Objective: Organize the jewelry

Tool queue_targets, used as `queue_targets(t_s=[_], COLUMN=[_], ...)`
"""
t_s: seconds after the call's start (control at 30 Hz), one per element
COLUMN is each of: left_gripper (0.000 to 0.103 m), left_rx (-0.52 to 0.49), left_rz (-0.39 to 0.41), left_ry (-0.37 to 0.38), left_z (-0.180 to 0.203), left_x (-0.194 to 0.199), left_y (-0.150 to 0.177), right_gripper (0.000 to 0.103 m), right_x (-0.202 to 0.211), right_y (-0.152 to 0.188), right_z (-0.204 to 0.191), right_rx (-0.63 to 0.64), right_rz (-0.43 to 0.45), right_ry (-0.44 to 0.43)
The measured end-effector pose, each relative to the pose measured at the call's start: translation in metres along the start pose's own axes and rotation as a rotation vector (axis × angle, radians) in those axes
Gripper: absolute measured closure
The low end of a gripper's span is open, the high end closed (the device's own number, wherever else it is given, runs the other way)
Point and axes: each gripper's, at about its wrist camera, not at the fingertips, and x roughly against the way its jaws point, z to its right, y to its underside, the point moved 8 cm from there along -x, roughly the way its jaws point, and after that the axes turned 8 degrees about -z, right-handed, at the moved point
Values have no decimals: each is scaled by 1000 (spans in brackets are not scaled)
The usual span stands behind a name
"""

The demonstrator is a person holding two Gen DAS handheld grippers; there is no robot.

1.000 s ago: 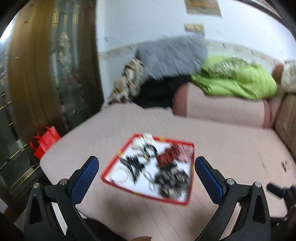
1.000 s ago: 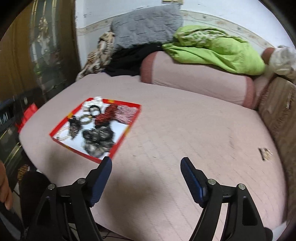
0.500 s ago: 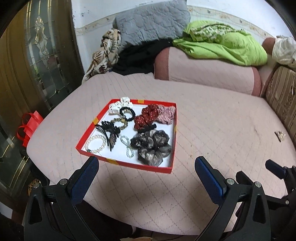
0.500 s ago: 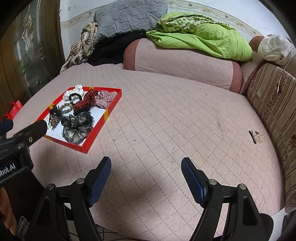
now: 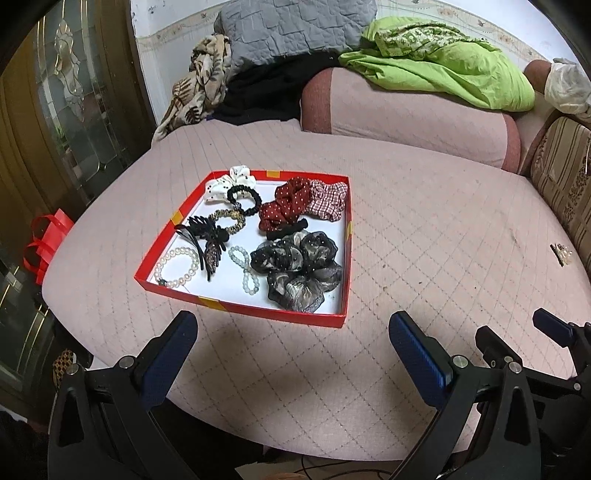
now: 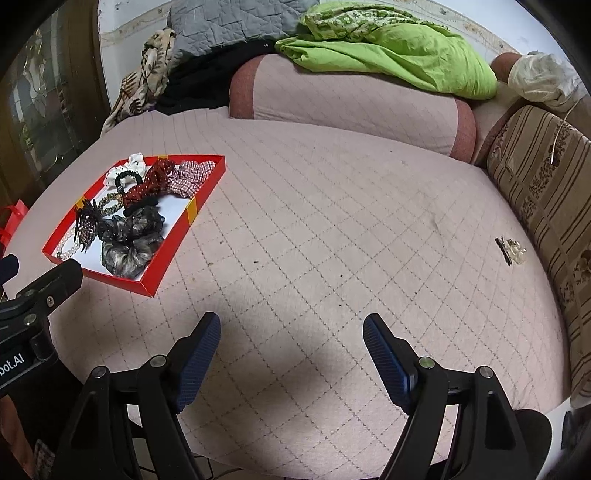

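A shallow red tray (image 5: 243, 309) (image 6: 173, 254) lies on the pink quilted bed. It holds scrunchies, a pearl bracelet (image 5: 176, 266), a black claw clip (image 5: 201, 236) and a dark gauzy scrunchie (image 5: 299, 269). A small hair clip (image 6: 510, 250) (image 5: 561, 253) lies alone on the bed at the far right. My left gripper (image 5: 291, 343) is open and empty, just in front of the tray. My right gripper (image 6: 291, 343) is open and empty over bare bed, right of the tray.
A pink bolster (image 6: 351, 103) with a green blanket (image 6: 388, 59) and a grey pillow (image 5: 295, 26) lie at the back. A striped cushion (image 6: 546, 192) runs along the right. A glass door (image 5: 74, 96) and a red bag (image 5: 44, 240) stand off the left edge.
Both grippers have tilted down and drawn back, so the tray and bed show more fully. Both stayed open and empty.
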Motion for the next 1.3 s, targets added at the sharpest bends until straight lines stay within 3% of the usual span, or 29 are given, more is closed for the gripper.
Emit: queue_targets(t_s=[1.3], left_gripper=[0], left_rx=[32], left_rz=[-105], left_ry=[27], left_z=[-5], left_x=[-39], left_y=[8], right_gripper=[19], right_x=[-24], right_y=[6], right_z=[-18], right_rx=[48], right_rz=[-68], right_ry=[-8])
